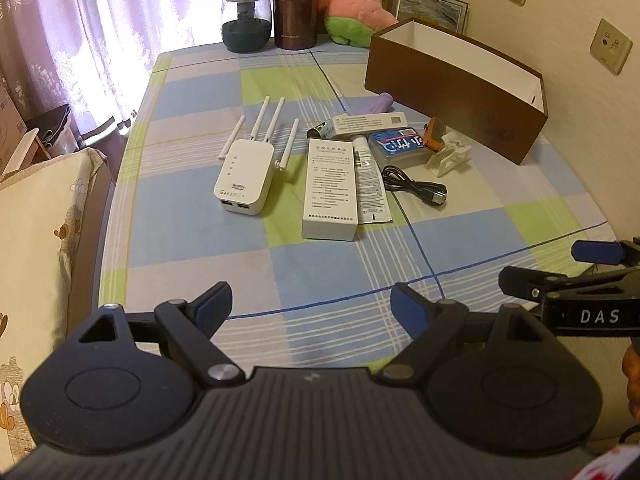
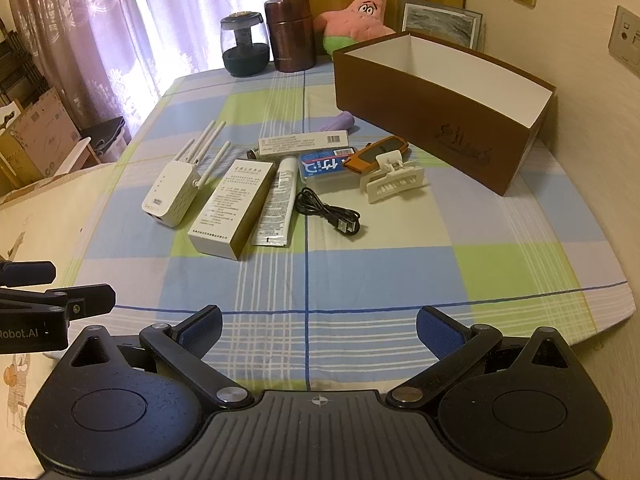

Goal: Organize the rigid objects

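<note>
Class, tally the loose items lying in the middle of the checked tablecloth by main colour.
White or cream: 5 (router, large box, slim box, tube, clip)
Blue: 1
Black: 1
Purple: 1
Orange: 1
Total: 9

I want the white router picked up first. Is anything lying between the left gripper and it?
Nothing visible. Only bare checked tablecloth lies between the open left gripper and the white router. The long white box sits beside the router, off that path.

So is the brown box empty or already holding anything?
Seemingly empty: the brown box shows only bare white inner walls; its floor is hidden, so cannot tell fully.
</note>
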Demonstrator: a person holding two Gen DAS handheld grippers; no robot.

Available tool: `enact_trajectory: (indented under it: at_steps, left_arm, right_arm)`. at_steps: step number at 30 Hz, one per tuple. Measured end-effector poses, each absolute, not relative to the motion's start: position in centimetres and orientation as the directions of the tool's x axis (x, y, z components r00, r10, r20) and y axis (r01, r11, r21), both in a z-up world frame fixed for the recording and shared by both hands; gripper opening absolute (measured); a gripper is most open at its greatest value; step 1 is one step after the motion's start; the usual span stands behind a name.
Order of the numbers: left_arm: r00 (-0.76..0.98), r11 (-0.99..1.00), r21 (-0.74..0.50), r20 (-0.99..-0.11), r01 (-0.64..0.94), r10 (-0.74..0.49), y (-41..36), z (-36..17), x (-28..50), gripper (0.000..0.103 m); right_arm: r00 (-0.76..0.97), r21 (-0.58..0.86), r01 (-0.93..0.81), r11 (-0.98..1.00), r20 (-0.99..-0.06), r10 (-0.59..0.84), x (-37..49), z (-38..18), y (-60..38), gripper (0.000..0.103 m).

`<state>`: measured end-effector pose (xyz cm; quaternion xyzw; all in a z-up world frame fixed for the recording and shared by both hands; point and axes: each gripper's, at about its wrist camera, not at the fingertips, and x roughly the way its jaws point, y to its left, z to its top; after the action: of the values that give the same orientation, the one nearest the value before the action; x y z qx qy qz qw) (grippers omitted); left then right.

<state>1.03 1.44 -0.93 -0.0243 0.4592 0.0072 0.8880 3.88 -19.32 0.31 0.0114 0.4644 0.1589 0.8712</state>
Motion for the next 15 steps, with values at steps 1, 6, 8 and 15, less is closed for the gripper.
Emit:
enact_trajectory:
  at_steps: [1, 6, 8, 15]
  left_arm:
    - [0.578, 0.999, -0.037, -0.816, -0.035, -0.01, 1.37, -0.89, 1.0, 0.084]
    - [0.577, 0.999, -0.036, -0.817, -0.036, -0.009, 1.41, -0.9, 1.06, 0.084]
    - [0.577, 0.999, -0.036, -0.816, -0.036, -0.009, 1.39, -0.88, 1.06, 0.084]
    - [0.577, 0.999, -0.036, -0.817, -0.037, -0.008, 1.5, -0.9, 1.09, 0.084]
  right_arm:
    - [0.519, 0.167, -0.266, 0.949, -0.805, 0.287, 3.88, 0.3, -19.3, 0.101]
    - [0.518, 0.167, -0.266, 0.949, -0.806, 0.287, 3.91, 0.31, -19.27, 0.101]
    - [0.518, 0.167, -0.266, 0.949, -0.806, 0.287, 3.93, 0.32, -19.28, 0.101]
    - [0.518, 0.164, -0.268, 0.949, -0.806, 0.286, 3.97, 0.28, -19.09, 0.101]
